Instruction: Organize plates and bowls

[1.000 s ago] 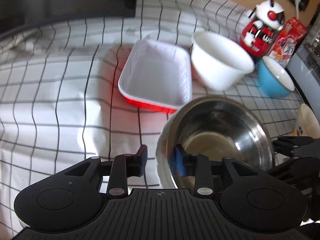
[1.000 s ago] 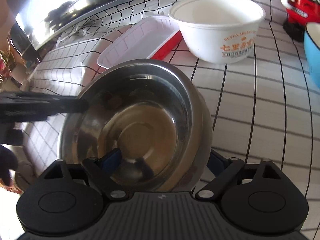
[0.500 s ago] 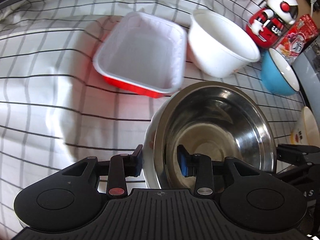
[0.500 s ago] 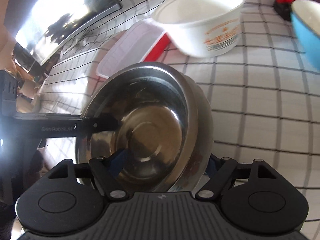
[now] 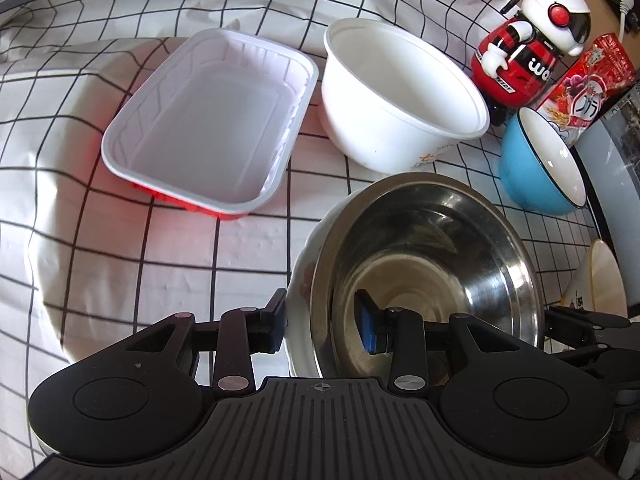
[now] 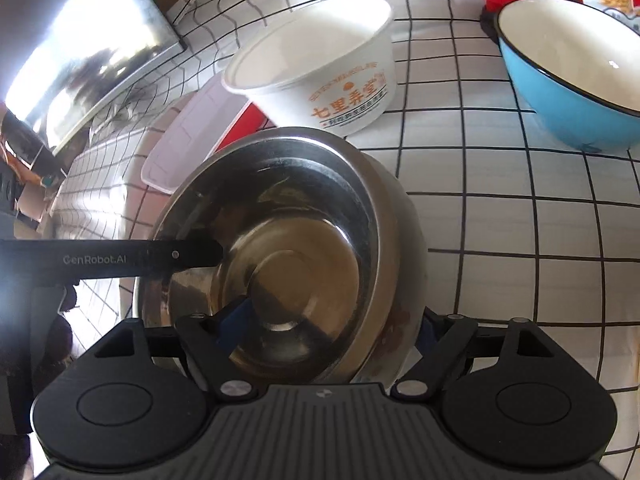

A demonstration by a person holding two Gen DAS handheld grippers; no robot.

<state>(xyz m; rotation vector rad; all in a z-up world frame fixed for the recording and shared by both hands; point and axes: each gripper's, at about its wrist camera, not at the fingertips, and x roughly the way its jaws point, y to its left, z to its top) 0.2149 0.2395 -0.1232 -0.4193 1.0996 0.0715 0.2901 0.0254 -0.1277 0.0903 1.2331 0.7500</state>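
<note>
a: left wrist view. steel bowl nested in a white floral bowl, low right on the checked cloth. left gripper astride both near rims, one finger outside the white wall, blue pad inside the steel; seems clamped, contact not fully clear.
b: handling?
a: probably stiff and slick on the steel; ceramic likely heavy, chippable. best taken at the rim, both walls pinched together.
b: surroundings?
a: red tray, white paper bowl, blue bowl beyond, apart from the stack.
b: right wrist view?
a: same steel bowl, mirror-bright, brownish reflections, pale outer bowl showing at right. right gripper straddling the near rim, blue pad inside, other finger outside; looks closed on it. left gripper's finger across the far rim.
</note>
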